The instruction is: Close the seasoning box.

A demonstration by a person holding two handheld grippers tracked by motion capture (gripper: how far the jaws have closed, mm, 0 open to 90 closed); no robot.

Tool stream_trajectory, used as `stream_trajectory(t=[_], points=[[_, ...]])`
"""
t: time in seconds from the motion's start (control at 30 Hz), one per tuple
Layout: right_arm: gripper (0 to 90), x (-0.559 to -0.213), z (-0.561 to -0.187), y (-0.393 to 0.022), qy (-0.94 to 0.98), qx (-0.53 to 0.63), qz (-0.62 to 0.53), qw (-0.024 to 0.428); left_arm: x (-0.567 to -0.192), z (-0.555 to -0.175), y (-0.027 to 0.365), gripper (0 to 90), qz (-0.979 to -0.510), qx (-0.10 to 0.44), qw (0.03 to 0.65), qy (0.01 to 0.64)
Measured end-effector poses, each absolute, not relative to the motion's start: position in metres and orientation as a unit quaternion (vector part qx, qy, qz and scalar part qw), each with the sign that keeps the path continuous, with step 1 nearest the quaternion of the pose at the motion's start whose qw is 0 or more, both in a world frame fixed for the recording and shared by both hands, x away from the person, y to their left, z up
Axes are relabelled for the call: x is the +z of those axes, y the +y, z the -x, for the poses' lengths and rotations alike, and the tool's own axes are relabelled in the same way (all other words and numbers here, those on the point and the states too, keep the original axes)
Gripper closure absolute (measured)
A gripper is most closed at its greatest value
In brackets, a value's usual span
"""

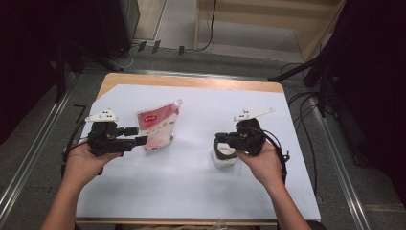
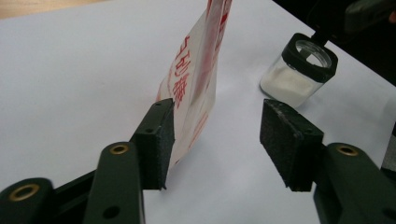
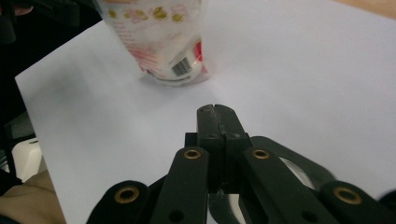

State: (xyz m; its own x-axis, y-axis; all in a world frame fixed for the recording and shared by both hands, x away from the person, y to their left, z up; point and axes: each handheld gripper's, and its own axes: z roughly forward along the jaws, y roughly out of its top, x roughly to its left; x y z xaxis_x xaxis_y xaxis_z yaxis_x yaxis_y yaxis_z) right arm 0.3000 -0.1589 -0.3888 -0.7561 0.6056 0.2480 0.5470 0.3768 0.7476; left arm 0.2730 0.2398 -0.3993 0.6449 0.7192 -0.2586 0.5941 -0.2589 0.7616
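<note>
Left gripper [image 2: 215,140] is standing spread wide at the pouch [image 2: 196,79], one pad [image 2: 156,140] touching or almost touching the pouch's lower edge and the other pad well clear of it, so nothing is being gripped on that side yet. That pouch, white with red print, is standing upright on the white sheet [image 1: 191,191] covering the table, its torn top corner tilting toward the far edge in the high view. Right gripper [image 3: 215,114] is showing its jaws pressed flat together; in the high view it is sitting over the jar [image 1: 224,155], but whether it is pinching the black rim I cannot tell. The jar, glass with some white powder in the bottom, is resting lidless on the sheet, well apart from the pouch. Judging by this, the work is looking barely started: the pouch is not yet being held or lifted, and tipping its contents into the jar is probably what is remaining.
</note>
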Motion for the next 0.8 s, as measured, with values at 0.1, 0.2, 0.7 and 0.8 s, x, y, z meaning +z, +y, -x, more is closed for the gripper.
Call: stream_trajectory(t=[0.1,0.2,0.7,0.8], points=[[90.0,-0.380,-0.303,-0.171,0.826,0.435,-0.355,0.053,-0.403,-0.272,0.241,45.6,-0.787,0.070,0.450,0.417],[90.0,-0.373,-0.305,-0.183,0.818,0.441,-0.363,0.063,-0.405,-0.272,0.243,44.9,-0.789,0.075,0.446,0.416],[90.0,-0.361,-0.308,-0.214,0.802,0.446,-0.386,0.088,-0.422,-0.272,0.248,41.9,-0.789,0.076,0.440,0.422],[90.0,-0.361,-0.309,-0.222,0.798,0.446,-0.395,0.094,-0.422,-0.272,0.250,41.9,-0.788,0.078,0.441,0.424]])
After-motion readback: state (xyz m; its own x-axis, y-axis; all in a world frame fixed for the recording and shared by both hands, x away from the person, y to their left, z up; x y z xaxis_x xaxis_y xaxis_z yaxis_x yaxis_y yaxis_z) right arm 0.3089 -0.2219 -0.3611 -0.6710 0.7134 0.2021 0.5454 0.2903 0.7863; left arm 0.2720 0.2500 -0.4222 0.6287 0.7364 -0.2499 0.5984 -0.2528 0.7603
